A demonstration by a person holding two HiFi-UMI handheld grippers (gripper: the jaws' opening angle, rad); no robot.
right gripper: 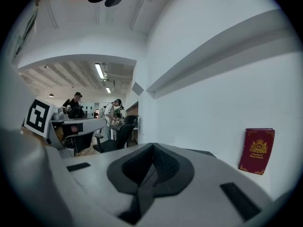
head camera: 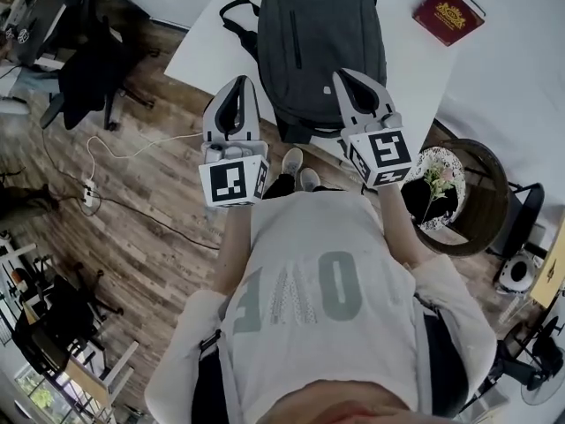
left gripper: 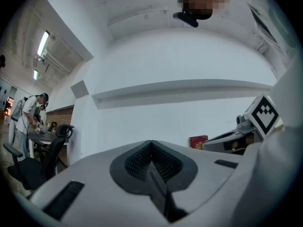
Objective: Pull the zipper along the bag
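Observation:
A dark grey backpack (head camera: 327, 47) lies flat on the white table (head camera: 229, 38), its straps at the left side. My left gripper (head camera: 240, 81) is held up at the table's near edge, left of the bag, jaws shut with nothing between them. My right gripper (head camera: 340, 75) hovers over the bag's near right part, jaws also shut and empty. In the left gripper view the tips (left gripper: 151, 141) meet, with the right gripper (left gripper: 246, 131) off to the side. In the right gripper view the tips (right gripper: 152, 144) meet too. The bag's zipper is not discernible.
A red book (head camera: 448, 11) lies on the table right of the bag; it shows as the red book (right gripper: 257, 151) and the red book (left gripper: 198, 141). A round basket with flowers (head camera: 459, 193) stands on the floor at the right. Office chairs (head camera: 88, 69) and cables lie left.

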